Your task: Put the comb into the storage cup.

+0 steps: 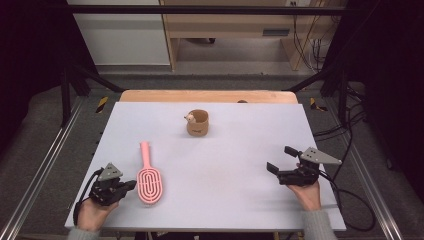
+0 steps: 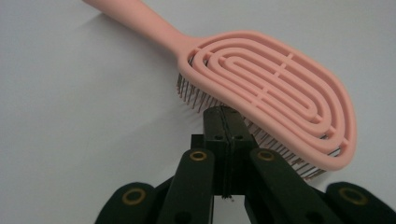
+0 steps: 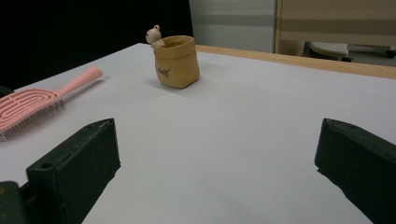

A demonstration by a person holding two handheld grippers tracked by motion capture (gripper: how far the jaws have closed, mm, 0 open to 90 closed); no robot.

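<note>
A pink hairbrush lies bristles down on the pale table at the left, its handle pointing away from me. My left gripper sits just left of the brush head, shut with nothing between its jaws. In the left gripper view the closed tips touch the bristles under the brush's near edge. A tan pouch-shaped cup with a small bear figure on its rim stands at the middle back. My right gripper rests at the right, open and empty; its view faces the cup and brush.
A wooden board borders the table's far edge. Metal rails run along both sides, and cables trail at the right. Wooden furniture stands behind the table.
</note>
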